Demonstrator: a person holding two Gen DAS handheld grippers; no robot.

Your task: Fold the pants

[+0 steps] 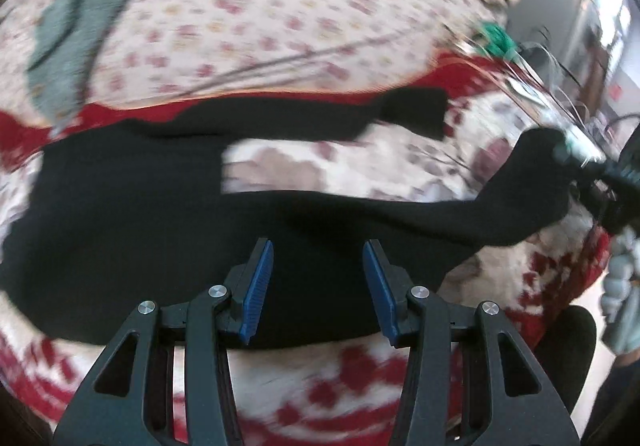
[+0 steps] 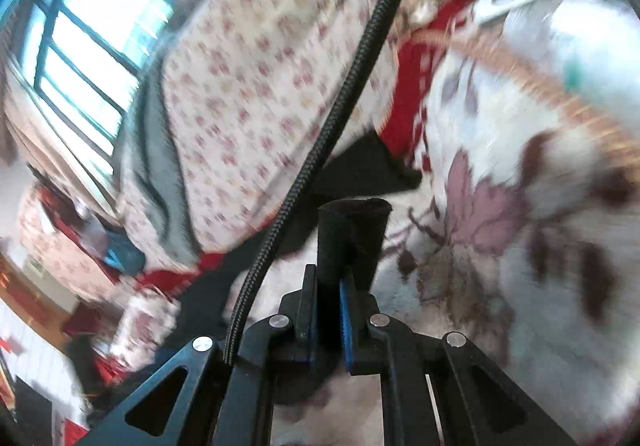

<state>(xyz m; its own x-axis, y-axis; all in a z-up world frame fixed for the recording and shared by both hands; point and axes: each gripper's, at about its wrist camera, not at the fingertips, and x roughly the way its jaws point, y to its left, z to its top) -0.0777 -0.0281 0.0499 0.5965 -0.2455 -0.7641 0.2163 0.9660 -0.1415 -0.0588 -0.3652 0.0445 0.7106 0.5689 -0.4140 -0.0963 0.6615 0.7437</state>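
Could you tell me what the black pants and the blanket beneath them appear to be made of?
The black pants look like a soft, matte knit or fleece fabric: they show no sheen, and the leg pinched in the right hand-held gripper droops limply. The blanket seems a plush fleece with a printed leaf pattern, though motion blur leaves this uncertain.

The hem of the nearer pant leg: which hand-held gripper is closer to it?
Right. The right hand-held gripper is shut on that hem; the left hand-held gripper is open over the black pants' upper part, away from it.
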